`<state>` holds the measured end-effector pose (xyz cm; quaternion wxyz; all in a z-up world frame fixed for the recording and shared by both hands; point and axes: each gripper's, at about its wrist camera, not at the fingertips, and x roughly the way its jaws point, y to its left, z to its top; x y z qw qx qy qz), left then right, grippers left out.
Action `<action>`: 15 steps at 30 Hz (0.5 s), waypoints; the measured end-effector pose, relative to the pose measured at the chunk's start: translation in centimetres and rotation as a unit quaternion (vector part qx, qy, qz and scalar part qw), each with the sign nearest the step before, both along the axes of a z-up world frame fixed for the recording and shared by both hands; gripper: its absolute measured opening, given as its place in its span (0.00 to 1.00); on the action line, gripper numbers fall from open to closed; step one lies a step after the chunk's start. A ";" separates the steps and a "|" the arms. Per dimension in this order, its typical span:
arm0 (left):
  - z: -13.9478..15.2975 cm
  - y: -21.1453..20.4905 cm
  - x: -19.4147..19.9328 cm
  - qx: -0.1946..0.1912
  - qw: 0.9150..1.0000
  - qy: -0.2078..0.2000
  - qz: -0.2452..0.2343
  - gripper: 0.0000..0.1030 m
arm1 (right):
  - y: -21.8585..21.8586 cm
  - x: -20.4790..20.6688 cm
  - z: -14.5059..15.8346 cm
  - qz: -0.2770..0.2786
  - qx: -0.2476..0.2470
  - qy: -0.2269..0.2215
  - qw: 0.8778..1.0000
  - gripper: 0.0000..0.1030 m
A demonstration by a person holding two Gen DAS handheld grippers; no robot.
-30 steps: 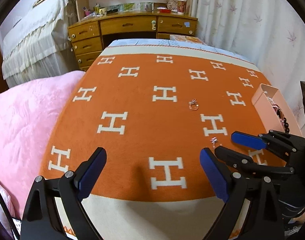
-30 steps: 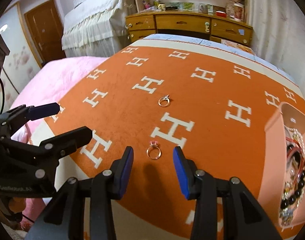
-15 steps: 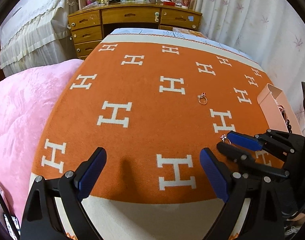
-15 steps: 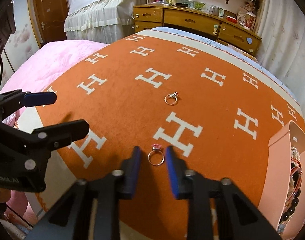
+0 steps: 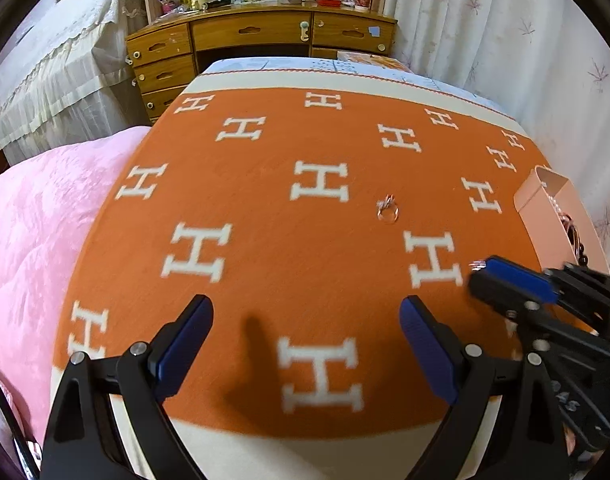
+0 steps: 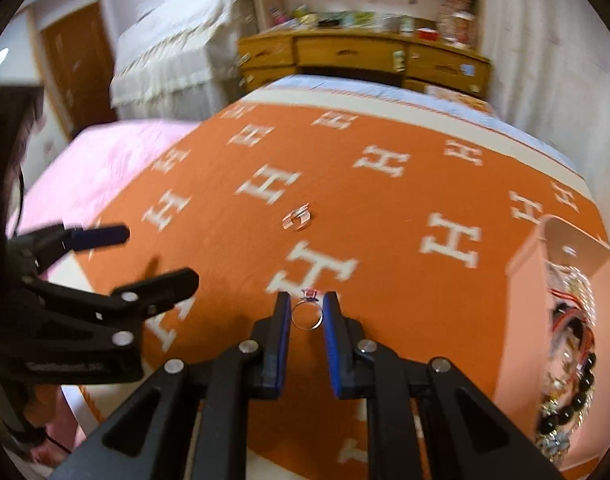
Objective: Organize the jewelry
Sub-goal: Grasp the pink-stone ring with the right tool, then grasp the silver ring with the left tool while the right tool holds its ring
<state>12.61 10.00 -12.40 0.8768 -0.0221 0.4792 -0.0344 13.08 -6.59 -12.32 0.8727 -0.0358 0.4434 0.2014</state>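
I am working over a bed covered by an orange blanket [image 5: 265, 240] patterned with white H shapes and edged in cream. A pink quilt [image 5: 37, 232] lies along its left side. Beyond the foot of the bed stands a wooden dresser [image 5: 261, 40] with cluttered shelves above, and white curtains [image 5: 505, 40] hang on the right.

My right gripper [image 6: 307, 318] has its blue pads closed in on a thin silver ring with a small pink stone [image 6: 307, 312]. The band appears held flat between them, with the stone pointing away from me toward the dresser, though motion blur makes the contact hard to confirm. A second ring [image 5: 387, 210] lies loose on the blanket farther ahead, its setting also pointing away.

My left gripper [image 5: 305, 344] hangs above the blanket with its jaws wide apart, holding nothing.

At the right edge sits a pink open box [image 6: 525, 280] holding beaded bracelets [image 6: 573, 360].
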 end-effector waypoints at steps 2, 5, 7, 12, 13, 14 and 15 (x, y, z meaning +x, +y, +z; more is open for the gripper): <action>0.1 -0.6 1.1 0.002 1.000 -0.004 0.000 0.88 | -1.0 0.0 0.3 -0.022 0.013 -0.007 1.000 0.16; 0.3 -2.3 3.2 0.015 1.000 -0.019 -0.013 0.83 | -2.3 -0.1 0.7 -0.042 0.028 -0.016 0.999 0.16; -0.1 -3.6 4.5 0.033 0.999 -0.018 -0.025 0.76 | -2.9 -0.3 0.8 -0.048 0.036 -0.019 0.998 0.16; -1.9 -5.7 6.6 0.041 0.998 0.014 -0.042 0.54 | -4.1 -0.5 0.7 -0.051 0.054 -0.022 0.997 0.16; -2.0 -6.0 6.7 0.042 0.998 0.015 -0.044 0.54 | -4.2 -0.6 0.6 -0.050 0.058 -0.021 0.997 0.16; -2.0 -6.3 6.7 0.046 0.998 0.009 -0.045 0.54 | -4.4 -0.5 0.5 -0.050 0.062 -0.021 0.997 0.16; -2.0 -6.6 6.9 0.051 0.998 0.008 -0.046 0.54 | -4.5 -0.5 0.4 -0.049 0.066 -0.019 0.996 0.16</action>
